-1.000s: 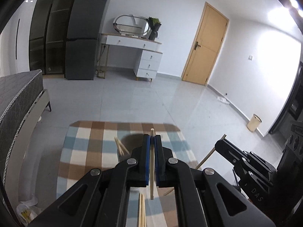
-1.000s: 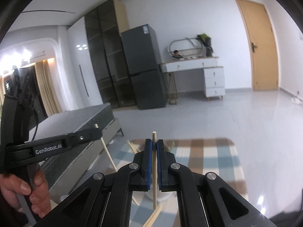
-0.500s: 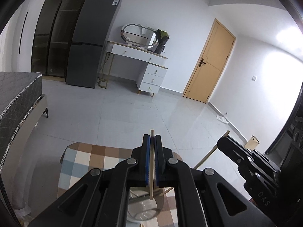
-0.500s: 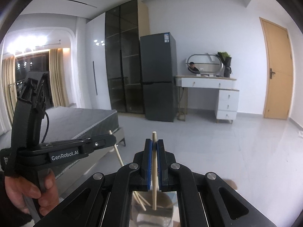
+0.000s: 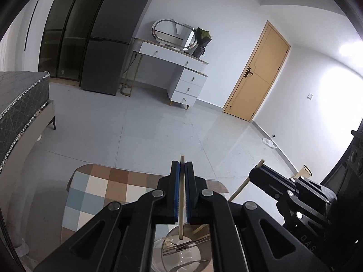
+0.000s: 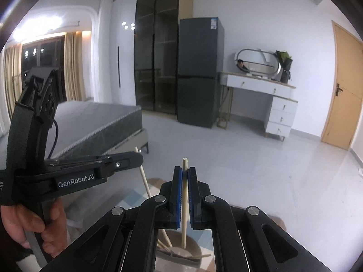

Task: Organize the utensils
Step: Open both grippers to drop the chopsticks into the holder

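Observation:
My left gripper point(image 5: 182, 170) is shut on a wooden chopstick point(image 5: 181, 204) held upright. Its lower end hangs just above a grey round holder point(image 5: 181, 256) that has several utensils inside. My right gripper point(image 6: 185, 176) is shut on a second wooden chopstick point(image 6: 184, 206), also upright, with its lower end over the same holder point(image 6: 181, 252). Each gripper shows in the other's view: the right one point(image 5: 256, 172) to the right, the left one point(image 6: 138, 157) to the left, each with its chopstick slanting down toward the holder.
The holder stands on a checked cloth point(image 5: 97, 195) over a small table. Beyond are a grey tiled floor, a bed point(image 6: 95, 122) at the left, a dark fridge point(image 6: 197, 72), a white dresser point(image 6: 261, 90) and a wooden door point(image 5: 256, 72).
Both grippers have risen and tilted up with their chopsticks. The holder has slid down in both views and more of the room shows.

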Motion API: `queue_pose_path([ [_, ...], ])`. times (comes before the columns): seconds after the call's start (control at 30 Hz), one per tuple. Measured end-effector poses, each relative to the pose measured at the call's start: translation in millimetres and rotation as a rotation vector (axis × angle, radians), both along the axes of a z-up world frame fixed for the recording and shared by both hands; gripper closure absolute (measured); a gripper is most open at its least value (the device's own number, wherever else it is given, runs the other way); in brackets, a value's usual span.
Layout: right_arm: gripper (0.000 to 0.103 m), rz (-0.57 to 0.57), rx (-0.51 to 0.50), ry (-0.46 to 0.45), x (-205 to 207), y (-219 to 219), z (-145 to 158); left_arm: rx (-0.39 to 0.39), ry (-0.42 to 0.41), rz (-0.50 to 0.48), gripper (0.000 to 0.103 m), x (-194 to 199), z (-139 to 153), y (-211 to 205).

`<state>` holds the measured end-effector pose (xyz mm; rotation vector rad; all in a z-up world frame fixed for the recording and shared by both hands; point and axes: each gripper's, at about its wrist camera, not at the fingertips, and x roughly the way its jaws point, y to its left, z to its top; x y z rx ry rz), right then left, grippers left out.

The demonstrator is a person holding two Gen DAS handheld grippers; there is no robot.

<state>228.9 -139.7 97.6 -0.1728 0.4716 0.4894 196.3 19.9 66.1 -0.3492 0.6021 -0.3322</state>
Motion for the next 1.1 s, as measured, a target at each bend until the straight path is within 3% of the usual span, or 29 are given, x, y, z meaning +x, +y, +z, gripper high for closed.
queue_pose_path([
  [0.37,0.099,0.023,-0.044,0.068,3.4,-0.7,-27.3,-0.014,0.042,-0.034,0.103,5.9,-6.6,0.3],
  [0.6,0.097,0.030,-0.016,0.126,0.2,-7.3,-37.5,-0.025,0.158,-0.112,0.102,9.2,-11.1,-3.2],
  [0.67,0.094,0.024,-0.006,0.128,-4.5,-11.6,-35.4,-0.006,0.173,-0.094,0.087,5.2,-8.5,-2.1],
  [0.73,0.082,0.012,0.006,0.123,-9.5,-16.9,-32.4,-0.017,0.177,-0.072,0.070,-0.9,-4.5,2.6],
  [0.77,0.081,0.005,0.014,0.121,-11.9,-19.4,-30.5,-0.017,0.172,-0.052,0.066,-6.6,0.3,5.7],
  [0.83,0.078,-0.009,0.045,0.120,-21.4,-29.1,-26.0,-0.012,0.162,-0.037,0.065,-13.7,4.5,8.3],
  [0.97,0.069,-0.047,0.088,0.113,-45.9,-43.5,-19.3,0.025,0.143,0.003,0.051,-37.7,20.6,10.9],
  [1.1,0.062,-0.064,0.122,0.101,-76.6,-52.9,-11.5,0.052,0.109,0.006,0.050,-60.4,33.9,10.7],
])
